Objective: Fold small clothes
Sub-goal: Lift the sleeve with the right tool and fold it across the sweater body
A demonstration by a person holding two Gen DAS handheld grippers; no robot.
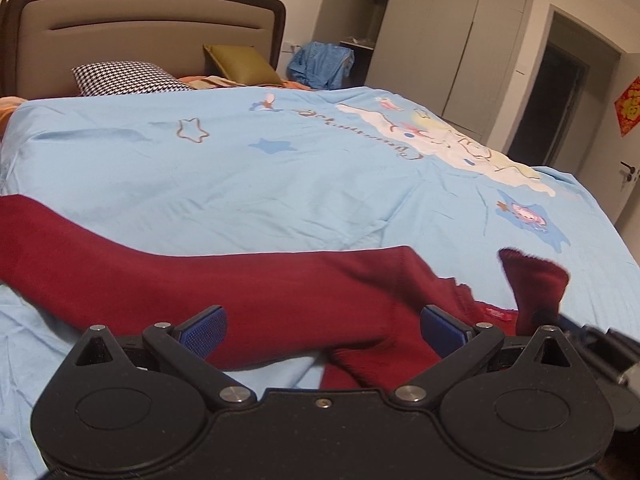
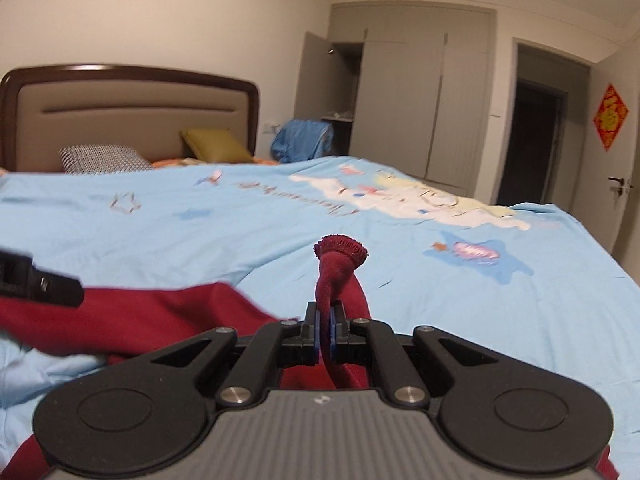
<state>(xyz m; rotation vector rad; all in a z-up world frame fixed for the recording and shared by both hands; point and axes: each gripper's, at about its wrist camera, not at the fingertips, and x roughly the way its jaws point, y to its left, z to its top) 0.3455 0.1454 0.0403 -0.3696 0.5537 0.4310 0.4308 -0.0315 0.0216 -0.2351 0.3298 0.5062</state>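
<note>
While the dark red garment (image 1: 168, 276) is sprawling across the light blue bedspread (image 1: 280, 176), the right claw (image 2: 326, 328) is pinching its ribbed cuff (image 2: 340, 250) tight, and the left claw (image 1: 320, 326) is gaping wide over the cloth, gripping nothing.

Bed with light-blue cartoon-print quilt (image 1: 248, 184), padded headboard (image 1: 144, 28), houndstooth pillow (image 1: 128, 80), olive cushion (image 1: 240, 64); grey wardrobe (image 2: 432, 108); blue bundle (image 2: 304, 140), possibly clothing.
</note>
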